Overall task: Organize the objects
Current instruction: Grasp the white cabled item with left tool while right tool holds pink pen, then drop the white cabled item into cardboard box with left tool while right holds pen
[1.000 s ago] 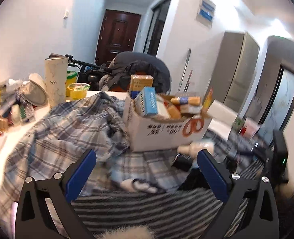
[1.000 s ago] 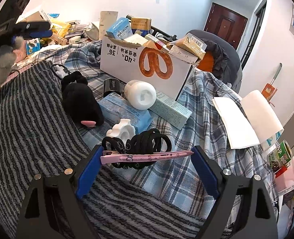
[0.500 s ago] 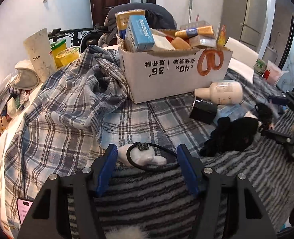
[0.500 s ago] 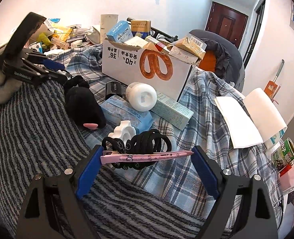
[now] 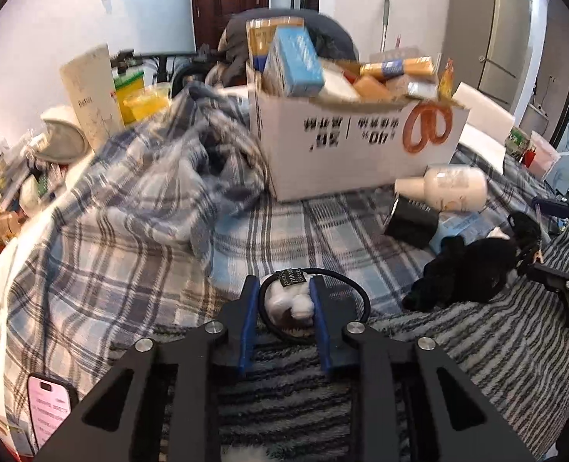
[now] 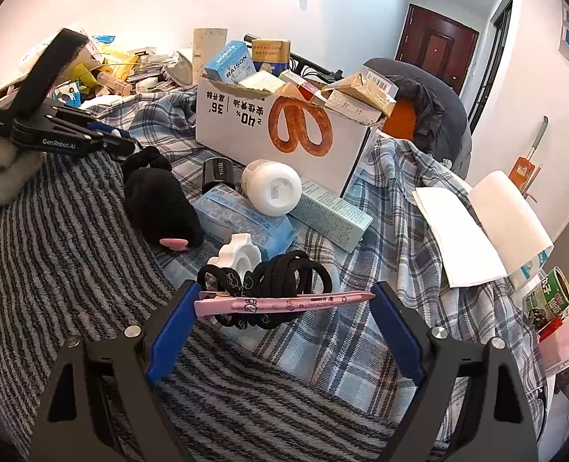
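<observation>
Largest: a plaid cloth (image 5: 138,238) and a grey striped blanket (image 6: 53,254) cover the surface; what lies beneath them cannot be told. A white cardboard box (image 6: 280,131) with an orange pretzel print stands at about 12 o'clock in the right wrist view, packed with small cartons. Before it, toward 6 o'clock, a white bottle (image 6: 273,186) lies on its side, touching a pale green carton (image 6: 330,213) at its 3 o'clock and a blue packet (image 6: 242,223) below it. A black cylinder (image 6: 217,171) sits just beside the bottle at 9 o'clock. A black plush toy (image 6: 157,200) lies at 9 o'clock of the packet, on the blanket's edge.

Right claw (image 6: 284,310): spread wide, its blue fingers (image 6: 171,331) pressing both ends of a pink hair clip (image 6: 280,302), which spans the gap. Beyond the clip, toward 12 o'clock, lie a bundle of black hair ties (image 6: 280,277) and a white plastic knob (image 6: 236,256).

Left claw (image 5: 284,300): clenched on a small white plush item (image 5: 290,300) with a black hair tie (image 5: 352,285) looped about it, low at 6 o'clock in the left wrist view, where plaid meets stripes. A pink-screened phone (image 5: 49,404) lies at 8 o'clock.
</observation>
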Action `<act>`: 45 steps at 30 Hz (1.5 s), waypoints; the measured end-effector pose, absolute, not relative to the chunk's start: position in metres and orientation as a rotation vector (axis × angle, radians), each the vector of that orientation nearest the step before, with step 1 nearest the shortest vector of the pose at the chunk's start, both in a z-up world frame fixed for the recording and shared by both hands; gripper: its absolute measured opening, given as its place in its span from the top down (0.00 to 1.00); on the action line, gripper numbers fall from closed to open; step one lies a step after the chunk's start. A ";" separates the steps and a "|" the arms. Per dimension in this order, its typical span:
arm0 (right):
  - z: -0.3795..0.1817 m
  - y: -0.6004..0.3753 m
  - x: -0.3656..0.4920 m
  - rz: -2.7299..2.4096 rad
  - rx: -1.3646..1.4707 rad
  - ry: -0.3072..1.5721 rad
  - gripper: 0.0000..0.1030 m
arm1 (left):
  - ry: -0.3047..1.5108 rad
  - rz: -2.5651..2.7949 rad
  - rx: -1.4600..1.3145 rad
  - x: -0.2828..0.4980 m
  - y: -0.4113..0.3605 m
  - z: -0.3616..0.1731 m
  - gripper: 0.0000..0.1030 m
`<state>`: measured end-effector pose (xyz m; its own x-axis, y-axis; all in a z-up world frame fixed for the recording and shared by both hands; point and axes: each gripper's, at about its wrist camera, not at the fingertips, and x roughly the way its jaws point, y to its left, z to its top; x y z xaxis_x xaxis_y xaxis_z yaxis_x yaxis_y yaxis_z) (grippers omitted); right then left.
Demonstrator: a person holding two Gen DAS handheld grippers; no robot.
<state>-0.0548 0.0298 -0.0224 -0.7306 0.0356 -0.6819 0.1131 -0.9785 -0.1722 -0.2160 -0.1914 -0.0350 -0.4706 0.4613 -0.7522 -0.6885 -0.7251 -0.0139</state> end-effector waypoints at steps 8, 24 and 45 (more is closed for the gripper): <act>-0.014 0.039 -0.047 -2.968 1.067 0.263 0.15 | 0.232 2.185 -0.810 -0.201 -0.202 0.018 0.73; 0.004 0.074 -0.023 -3.118 0.860 -0.005 0.15 | 0.178 2.122 -0.702 -0.274 -0.119 0.128 0.73; 0.007 0.081 -0.018 -3.124 0.807 -0.076 0.15 | 0.363 2.186 -0.888 -0.354 -0.066 0.072 0.00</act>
